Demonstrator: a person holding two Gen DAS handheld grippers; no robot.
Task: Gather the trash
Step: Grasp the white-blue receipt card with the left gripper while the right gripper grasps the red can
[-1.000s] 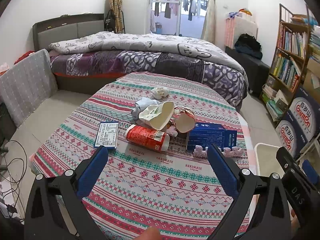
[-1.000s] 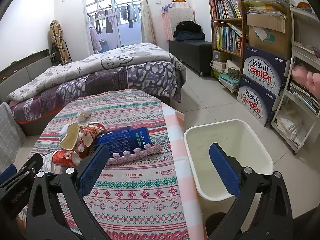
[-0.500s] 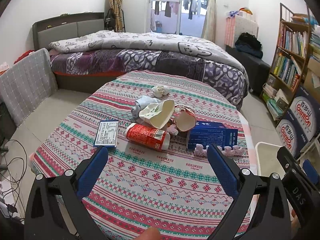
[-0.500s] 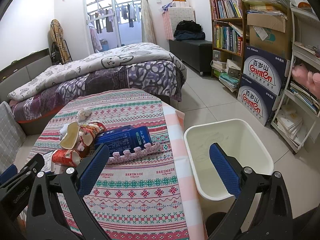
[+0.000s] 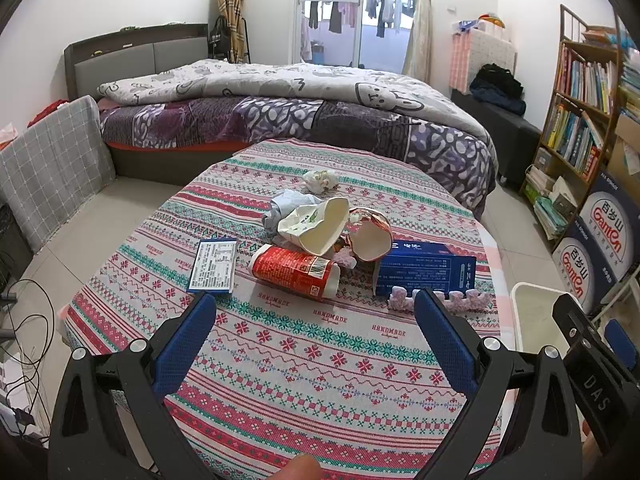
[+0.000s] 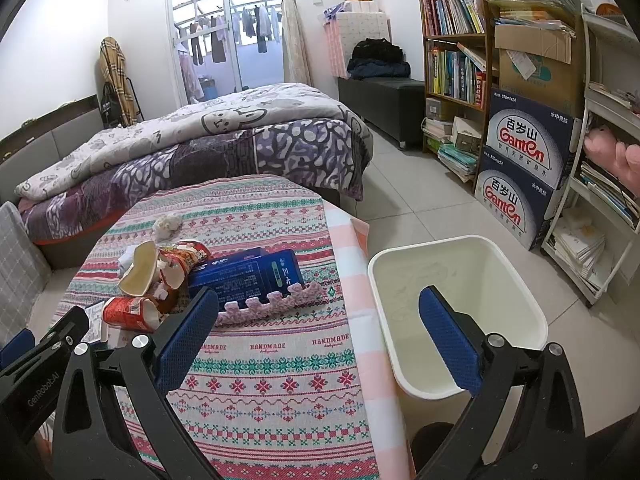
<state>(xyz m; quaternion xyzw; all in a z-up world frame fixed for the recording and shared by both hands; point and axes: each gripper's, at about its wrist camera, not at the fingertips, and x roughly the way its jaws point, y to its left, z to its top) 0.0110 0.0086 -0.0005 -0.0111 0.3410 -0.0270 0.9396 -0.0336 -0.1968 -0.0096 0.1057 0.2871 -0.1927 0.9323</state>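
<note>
Trash lies in a heap on the patterned tablecloth [image 5: 304, 344]: a red crushed cup [image 5: 294, 269], a white paper cup [image 5: 320, 228], a torn red-and-white cup [image 5: 370, 236], a blue box [image 5: 426, 270], a small blue card [image 5: 214, 266], a crumpled tissue [image 5: 319, 181] and a pink knitted strip [image 5: 440, 298]. My left gripper [image 5: 314, 312] is open, just short of the red cup, holding nothing. My right gripper [image 6: 318, 304] is open between the table edge and the empty white bin [image 6: 456, 304]. The blue box [image 6: 246, 276] and pink strip [image 6: 272, 308] lie ahead of its left finger.
A bed [image 5: 280, 112] stands beyond the table. Bookshelves [image 6: 456, 52] and stacked water cartons [image 6: 524, 168] line the right wall. A grey checked chair [image 5: 52, 164] and floor cables [image 5: 24, 340] are at the left. Tiled floor lies around the bin.
Both grippers have edged slightly forward toward the trash heap; nothing was grasped or moved on the table.
</note>
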